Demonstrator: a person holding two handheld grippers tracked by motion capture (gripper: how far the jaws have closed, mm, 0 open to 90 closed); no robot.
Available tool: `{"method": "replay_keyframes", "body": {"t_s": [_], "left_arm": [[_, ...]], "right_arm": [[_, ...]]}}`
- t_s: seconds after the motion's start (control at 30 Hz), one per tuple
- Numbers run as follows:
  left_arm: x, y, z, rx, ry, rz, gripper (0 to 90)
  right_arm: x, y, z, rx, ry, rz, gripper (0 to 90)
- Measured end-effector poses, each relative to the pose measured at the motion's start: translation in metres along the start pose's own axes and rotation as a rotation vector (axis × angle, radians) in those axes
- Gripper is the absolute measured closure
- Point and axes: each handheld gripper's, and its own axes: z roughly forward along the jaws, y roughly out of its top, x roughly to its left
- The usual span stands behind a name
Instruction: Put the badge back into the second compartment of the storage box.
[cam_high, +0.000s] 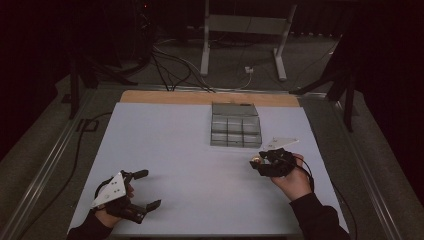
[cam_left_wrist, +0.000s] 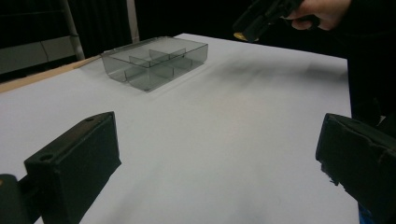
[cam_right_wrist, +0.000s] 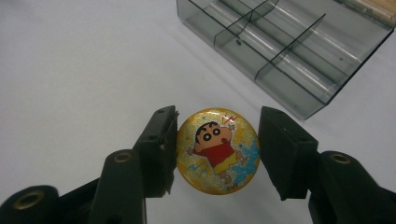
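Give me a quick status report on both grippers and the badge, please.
Right gripper shut on round cartoon badge, held above the white table. Left gripper open, holding nothing. Grey divided tray just ahead, nothing in the way.

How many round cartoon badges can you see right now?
1. The badge sits clamped between the jaws of the right tool, held above the white table just in front of the clear divided box. Its compartments look empty.
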Motion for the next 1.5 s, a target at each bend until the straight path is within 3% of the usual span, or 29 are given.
{"method": "replay_keyframes", "body": {"t_s": [1.5], "left_arm": [[-0.001,0.0,-0.001,-0.004,-0.006,-0.001,0.5]], "right_arm": [[-0.036,0.086,0.03,0.0,-0.066,0.006,47.6]]}}
